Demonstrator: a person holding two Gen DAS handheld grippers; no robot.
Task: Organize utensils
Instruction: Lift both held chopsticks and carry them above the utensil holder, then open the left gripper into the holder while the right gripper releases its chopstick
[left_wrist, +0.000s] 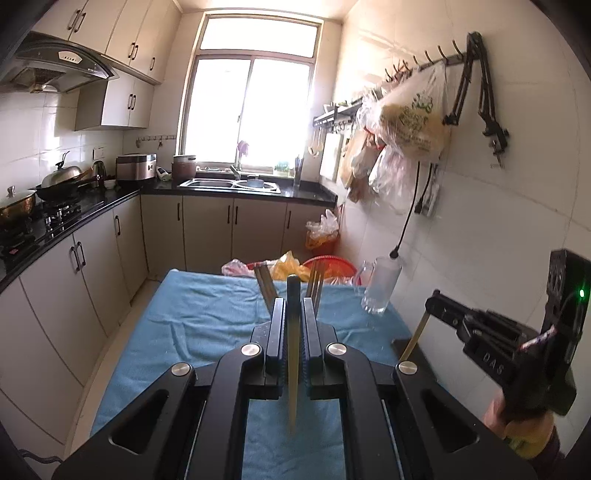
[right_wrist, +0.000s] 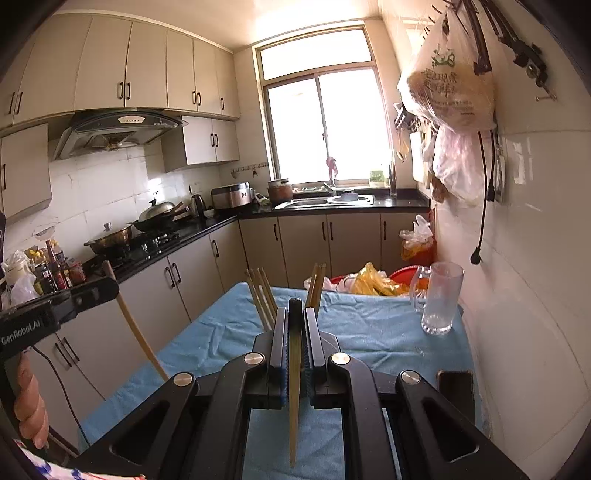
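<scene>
Kitchen cabinets, a sink under a bright window and a stove line the background, and a table (left_wrist: 192, 325) under a blue cloth fills the foreground. Both claws are held above it, pointing forward and a little downward. The left claw (left_wrist: 294, 306) is clenched on a single chopstick (left_wrist: 293, 369), which runs lengthwise between the jaws, its dark end poking out past the tips and its pale end hanging back toward the camera. The right claw (right_wrist: 295, 317) is likewise clamped on another chopstick (right_wrist: 294, 398) in the same lengthwise way. In the right wrist view, a hand (right_wrist: 31, 402) grips the left claw's handle at the left edge. More chopsticks (right_wrist: 260, 295) stand up just beyond the right claw's tips, leaning in two small groups; what holds them is hidden behind the jaws. A glass mug (right_wrist: 439, 299) stands on the cloth near the tiled wall, well apart from both claws, probably empty.
</scene>
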